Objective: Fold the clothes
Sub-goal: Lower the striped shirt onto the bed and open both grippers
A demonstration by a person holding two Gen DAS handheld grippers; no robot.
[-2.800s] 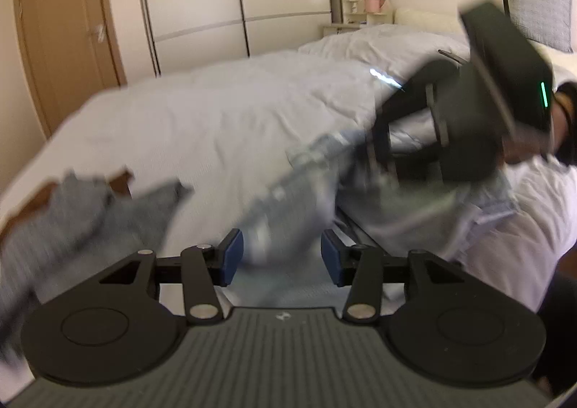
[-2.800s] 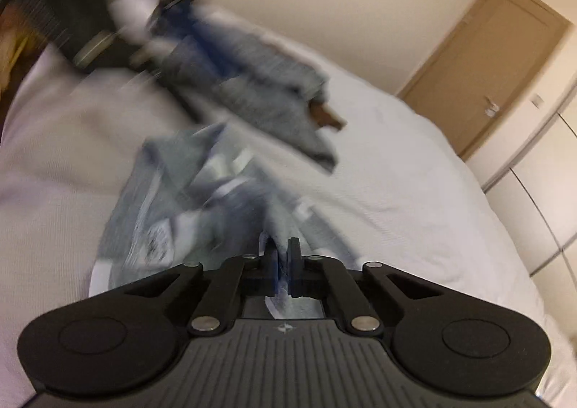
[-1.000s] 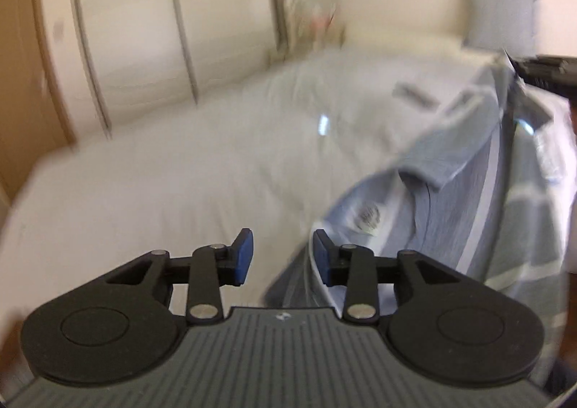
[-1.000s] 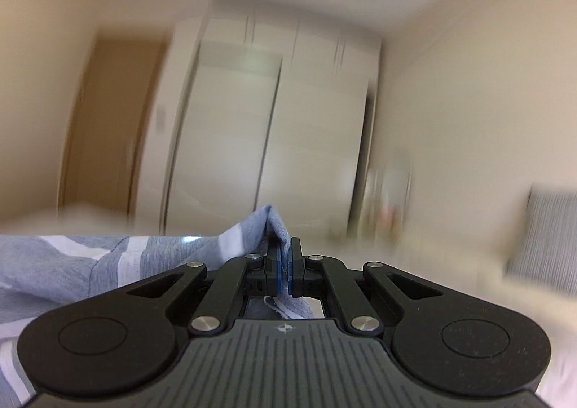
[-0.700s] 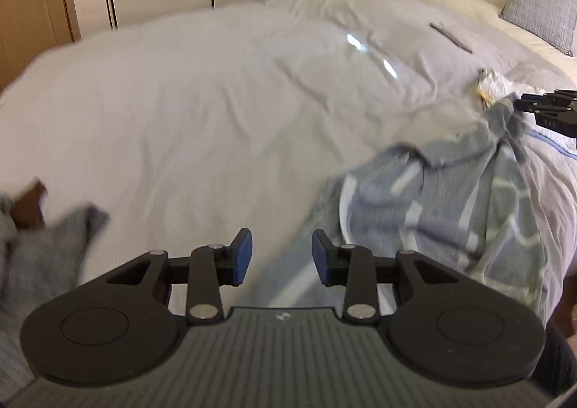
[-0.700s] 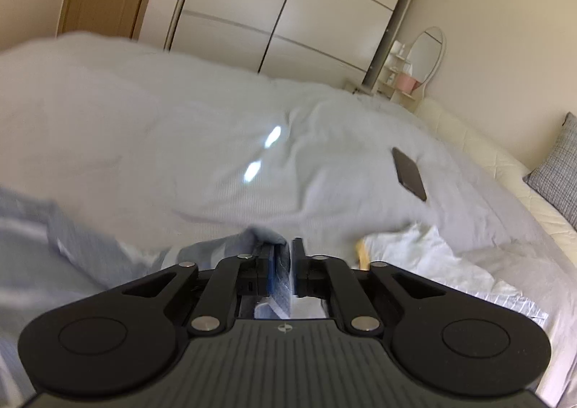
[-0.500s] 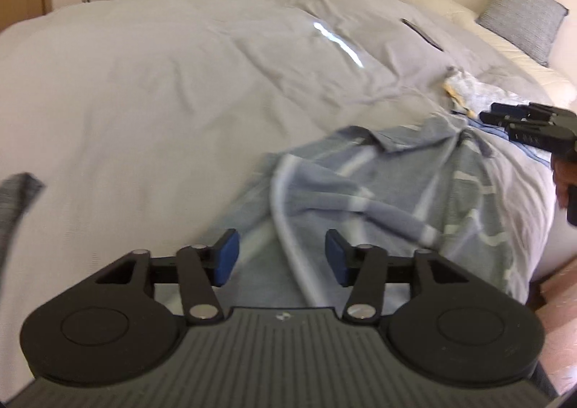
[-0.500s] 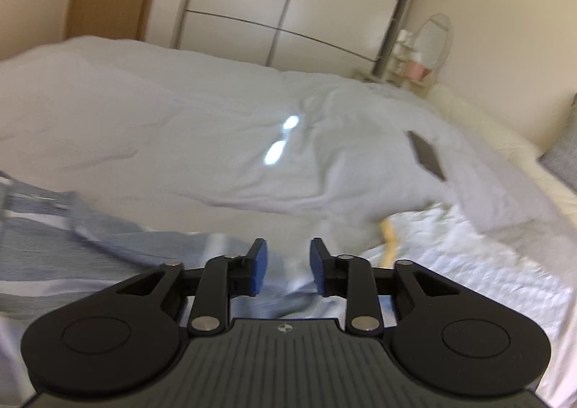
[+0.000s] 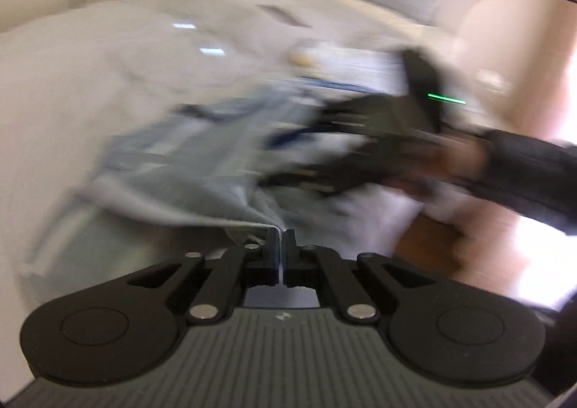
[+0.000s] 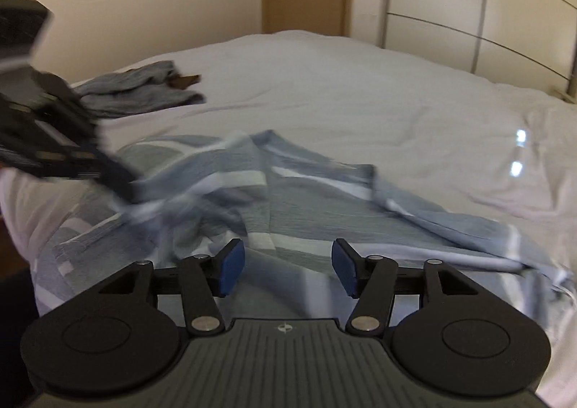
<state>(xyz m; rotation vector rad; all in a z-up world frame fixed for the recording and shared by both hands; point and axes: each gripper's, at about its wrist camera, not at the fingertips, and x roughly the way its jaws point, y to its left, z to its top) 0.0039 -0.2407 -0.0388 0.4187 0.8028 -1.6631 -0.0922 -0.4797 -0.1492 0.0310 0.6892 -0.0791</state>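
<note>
Left hand-held gripper [image 9: 280, 245]: pressed together, shirt [image 10: 306, 206] edge pinched. Right hand-held gripper [image 10: 285, 265]: spread, nothing held, where shirt was pinched 0.7 s ago. Shirt lain rumpled on near part of bed [image 10: 360, 83]. Step judged: spreading shirt flat. Next: second edge to be gripped by right. Far left: grey garment [image 10: 137, 91] heaped.

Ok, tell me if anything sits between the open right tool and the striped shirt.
Nothing visible does. The right tool is open just above the shirt, with only bare fabric in front of it. The left tool is shut on a shirt edge off to the side, and the grey garment lies farther back on the bed.
</note>
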